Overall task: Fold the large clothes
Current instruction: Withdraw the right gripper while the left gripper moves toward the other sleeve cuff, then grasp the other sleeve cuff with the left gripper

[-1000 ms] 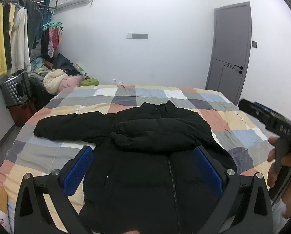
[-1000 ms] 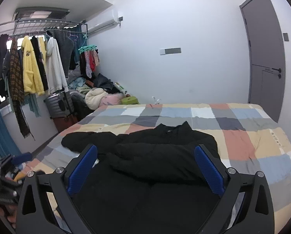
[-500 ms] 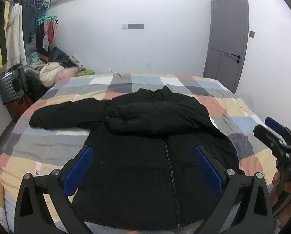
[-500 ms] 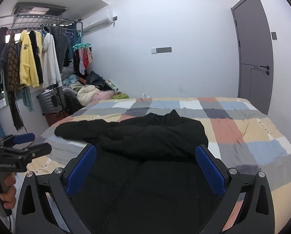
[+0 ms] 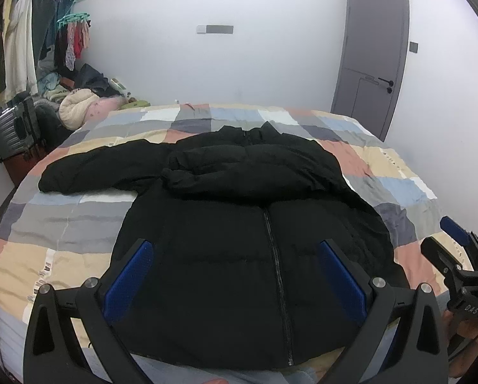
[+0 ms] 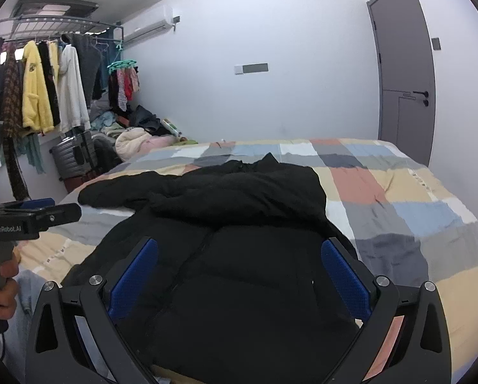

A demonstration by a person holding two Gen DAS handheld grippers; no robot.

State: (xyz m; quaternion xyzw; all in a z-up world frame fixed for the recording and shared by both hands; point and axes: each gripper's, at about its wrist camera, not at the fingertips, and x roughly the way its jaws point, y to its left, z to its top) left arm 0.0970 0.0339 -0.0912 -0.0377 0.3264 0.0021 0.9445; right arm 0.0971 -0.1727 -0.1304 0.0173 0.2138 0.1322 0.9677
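A black puffer jacket (image 5: 255, 224) is lying front-up on the patchwork bed (image 5: 63, 224), one sleeve folded across its chest, the other stretching out sideways. The left claw (image 5: 235, 275) and right claw (image 6: 239, 275) are both hovering wide and empty over the hem. The slippery padding is likely to spring any fold back open.

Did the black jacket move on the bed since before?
No. The black jacket lies on the same squares of the checkered bedspread, one sleeve folded across its chest; only the cameras shifted.
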